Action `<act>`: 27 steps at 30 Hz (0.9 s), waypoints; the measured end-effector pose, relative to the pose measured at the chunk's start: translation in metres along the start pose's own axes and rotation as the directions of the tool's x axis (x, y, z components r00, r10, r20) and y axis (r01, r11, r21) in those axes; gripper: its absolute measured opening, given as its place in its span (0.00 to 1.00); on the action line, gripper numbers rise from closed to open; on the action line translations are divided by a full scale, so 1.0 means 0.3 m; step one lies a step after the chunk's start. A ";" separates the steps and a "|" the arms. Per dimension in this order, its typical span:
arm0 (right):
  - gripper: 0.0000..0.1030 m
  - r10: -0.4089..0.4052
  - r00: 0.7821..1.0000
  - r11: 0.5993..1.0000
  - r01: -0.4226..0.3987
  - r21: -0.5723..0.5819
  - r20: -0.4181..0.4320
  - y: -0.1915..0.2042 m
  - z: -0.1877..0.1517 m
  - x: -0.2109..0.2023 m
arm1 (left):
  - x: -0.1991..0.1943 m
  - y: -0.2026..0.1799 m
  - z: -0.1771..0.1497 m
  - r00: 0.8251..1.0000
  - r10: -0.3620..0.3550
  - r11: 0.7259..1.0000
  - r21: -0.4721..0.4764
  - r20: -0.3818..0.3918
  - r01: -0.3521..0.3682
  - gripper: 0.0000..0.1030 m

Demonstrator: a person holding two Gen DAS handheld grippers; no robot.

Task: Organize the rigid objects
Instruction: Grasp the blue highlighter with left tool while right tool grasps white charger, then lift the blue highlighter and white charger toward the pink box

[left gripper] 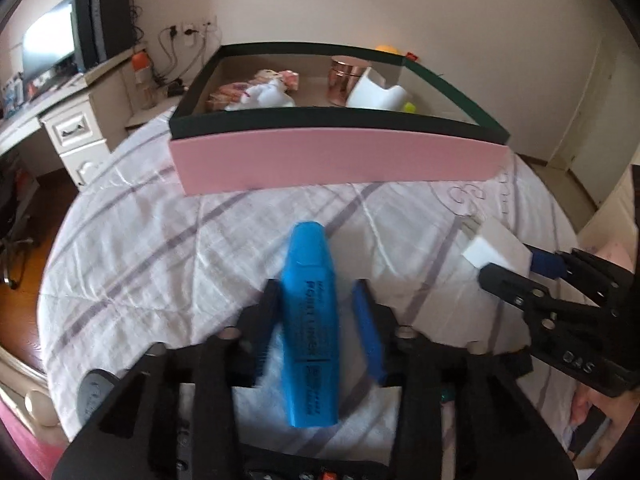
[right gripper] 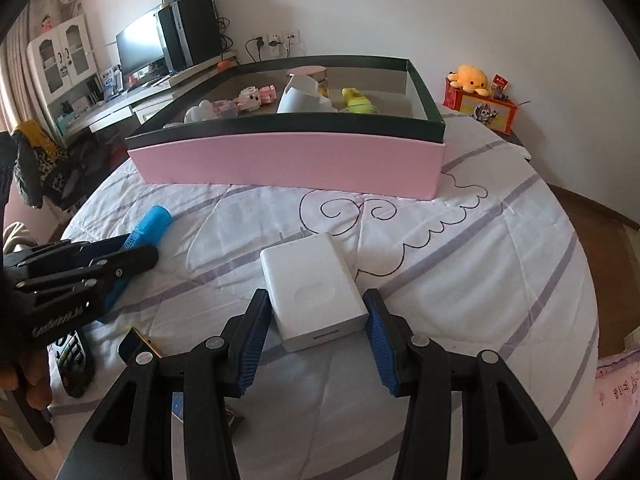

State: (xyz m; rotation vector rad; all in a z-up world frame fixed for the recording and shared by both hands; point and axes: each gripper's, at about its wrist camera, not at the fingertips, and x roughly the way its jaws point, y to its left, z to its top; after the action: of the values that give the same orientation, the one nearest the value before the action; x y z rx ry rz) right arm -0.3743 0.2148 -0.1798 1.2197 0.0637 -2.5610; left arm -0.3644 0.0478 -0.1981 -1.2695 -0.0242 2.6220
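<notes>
A blue highlighter (left gripper: 310, 320) lies on the quilted bed between the fingers of my left gripper (left gripper: 318, 300); the left finger touches it, the right finger stands a little apart, so the jaws are open. A white power adapter (right gripper: 314, 290) lies between the fingers of my right gripper (right gripper: 316, 308), which is open and closely flanks it. The pink box with a dark rim (left gripper: 340, 160) stands beyond, holding a copper tin (left gripper: 344, 76), a white holder (left gripper: 376, 94), toys and a yellow highlighter (right gripper: 356, 100). The highlighter (right gripper: 150, 224) and left gripper (right gripper: 132, 256) show in the right view.
A remote control (right gripper: 74, 360) and a small dark-blue card (right gripper: 134, 344) lie on the bed at front left. A desk with monitor (right gripper: 140, 46) stands left of the bed. A red box with a yellow plush (right gripper: 474, 76) sits at the right.
</notes>
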 end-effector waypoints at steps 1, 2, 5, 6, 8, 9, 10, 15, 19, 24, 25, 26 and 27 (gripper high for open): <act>0.47 0.000 1.000 1.000 0.000 -0.001 -0.002 0.000 0.001 0.002 | 0.002 -0.008 -0.004 1.000 -0.009 1.000 0.017 0.000 0.009 0.55; 0.47 0.000 1.000 1.000 0.000 -0.003 -0.004 0.001 0.004 0.005 | 0.005 -0.013 -0.005 1.000 -0.009 0.999 0.033 -0.002 0.009 0.60; 0.47 -0.011 1.000 1.000 0.011 -0.015 -0.006 0.009 0.008 0.009 | 0.005 -0.035 -0.016 1.000 0.028 0.997 0.071 0.009 -0.028 0.58; 0.47 -0.015 1.000 1.000 0.015 -0.019 -0.005 0.012 0.008 0.010 | 0.003 -0.039 -0.018 0.999 0.038 0.996 0.075 0.012 -0.039 0.55; 0.47 -0.021 1.000 0.999 0.021 -0.025 -0.005 0.015 0.005 0.009 | -0.005 -0.029 -0.017 0.999 0.044 0.997 0.062 0.019 -0.045 0.31; 0.47 -0.022 1.000 0.999 0.022 -0.028 -0.003 0.016 0.005 0.009 | -0.007 -0.019 -0.014 0.999 0.041 0.998 0.054 0.022 -0.042 0.26; 0.47 -0.021 1.000 0.999 0.021 -0.029 -0.002 0.018 0.003 0.008 | -0.010 -0.013 -0.014 0.999 0.029 0.998 0.049 0.024 -0.030 0.26; 0.43 -0.017 1.000 0.999 0.017 -0.038 0.010 0.023 -0.002 -0.002 | -0.019 -0.009 -0.014 0.999 0.030 0.998 0.056 0.030 -0.032 0.26; 0.42 0.013 1.000 1.000 -0.013 -0.027 0.015 0.018 -0.008 -0.011 | -0.036 -0.003 -0.012 0.999 0.036 0.998 0.056 0.039 -0.038 0.26; 0.41 0.015 0.999 1.000 -0.015 -0.013 0.041 0.017 -0.020 -0.038 | -0.067 0.015 -0.009 0.998 0.048 0.997 0.054 0.049 -0.051 0.26; 0.40 0.026 0.999 1.000 -0.026 -0.018 0.020 0.020 -0.020 -0.033 | -0.071 0.016 -0.010 0.998 0.048 0.997 0.055 0.052 -0.051 0.26; 0.40 0.027 1.000 0.999 -0.027 -0.027 0.011 0.026 -0.021 -0.027 | -0.076 0.019 -0.009 0.997 0.054 0.997 0.051 0.055 -0.057 0.26; 0.40 0.017 1.000 0.999 -0.016 -0.033 0.017 0.030 -0.023 -0.028 | -0.080 0.019 -0.010 0.997 0.054 0.997 0.057 0.053 -0.057 0.26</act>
State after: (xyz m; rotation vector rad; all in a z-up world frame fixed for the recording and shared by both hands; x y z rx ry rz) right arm -0.3615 0.2096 -0.1770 1.1811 0.0916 -2.5458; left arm -0.3489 0.0368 -0.1822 -1.1997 0.0789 2.6812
